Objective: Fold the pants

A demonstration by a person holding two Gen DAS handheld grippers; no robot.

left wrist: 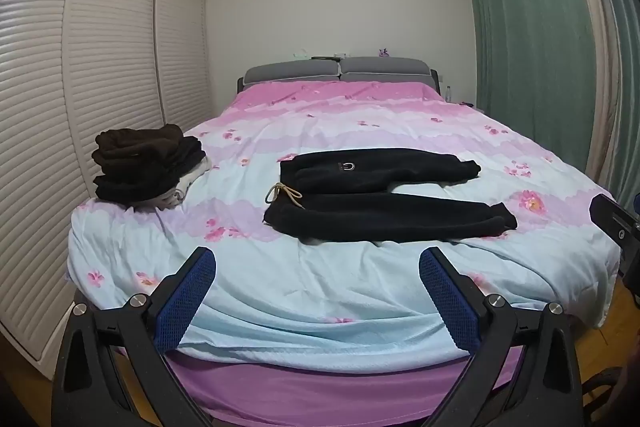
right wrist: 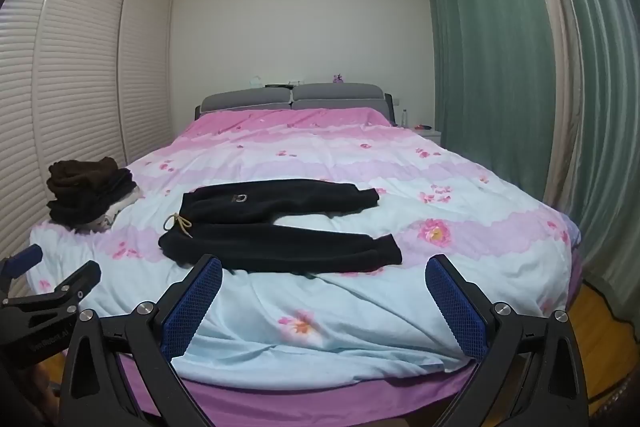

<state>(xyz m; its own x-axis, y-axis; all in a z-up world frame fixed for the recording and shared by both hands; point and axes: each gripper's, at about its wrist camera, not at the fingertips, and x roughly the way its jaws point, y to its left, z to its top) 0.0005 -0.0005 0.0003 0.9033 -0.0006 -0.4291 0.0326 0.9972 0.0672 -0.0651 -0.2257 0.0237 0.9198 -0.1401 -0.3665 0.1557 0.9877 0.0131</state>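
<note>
Black sweatpants point(left wrist: 384, 199) lie flat on the bed, waistband to the left with a beige drawstring point(left wrist: 282, 193), both legs stretched to the right and slightly apart. The right wrist view shows the same pants point(right wrist: 280, 227) spread out. My left gripper point(left wrist: 317, 254) is open, hovering over the foot of the bed short of the near leg, with nothing between its blue pads. My right gripper point(right wrist: 324, 262) is open too, just before the near leg's lower edge, holding nothing. Neither touches the pants.
A stack of folded dark clothes point(left wrist: 144, 167) sits on the bed's left edge. The bedspread point(left wrist: 360, 307) is pink and light blue with flowers. Louvred wardrobe doors point(left wrist: 100, 87) stand at the left, green curtains point(left wrist: 532, 27) at the right, and a grey headboard point(left wrist: 340, 69) at the far end.
</note>
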